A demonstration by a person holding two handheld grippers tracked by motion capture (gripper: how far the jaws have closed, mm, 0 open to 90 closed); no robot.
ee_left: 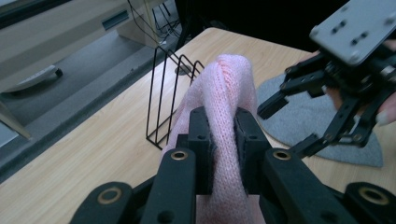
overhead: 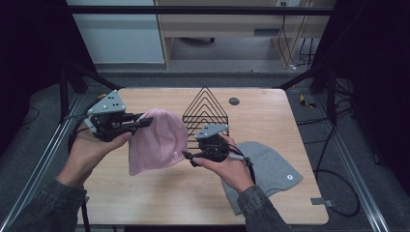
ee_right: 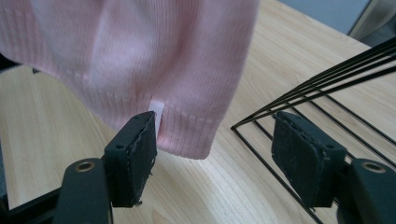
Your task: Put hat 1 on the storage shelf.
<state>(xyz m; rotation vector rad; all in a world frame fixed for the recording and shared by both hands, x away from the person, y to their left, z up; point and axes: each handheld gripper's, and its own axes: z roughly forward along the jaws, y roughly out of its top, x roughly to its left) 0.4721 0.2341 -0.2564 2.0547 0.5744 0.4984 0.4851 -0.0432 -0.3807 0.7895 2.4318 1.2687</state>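
The left gripper [overhead: 145, 123] clamps the soft pink knitted beanie [overhead: 157, 141], which hangs above the wooden table [overhead: 145, 203], its hem corner just before the right gripper [ee_right: 212, 154] (jaws parted, nothing between them).

Wooden table [overhead: 145, 203] on grey carpet floor [overhead: 203, 77], pale wooden desk [overhead: 217, 24] behind, black frame rails [overhead: 193, 9]

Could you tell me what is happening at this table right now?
A person is handling a pink beanie with two handheld grippers. The left gripper is shut on its top, holding it above the table. The right gripper is open at its hem. A grey beanie lies beside a black wire rack.
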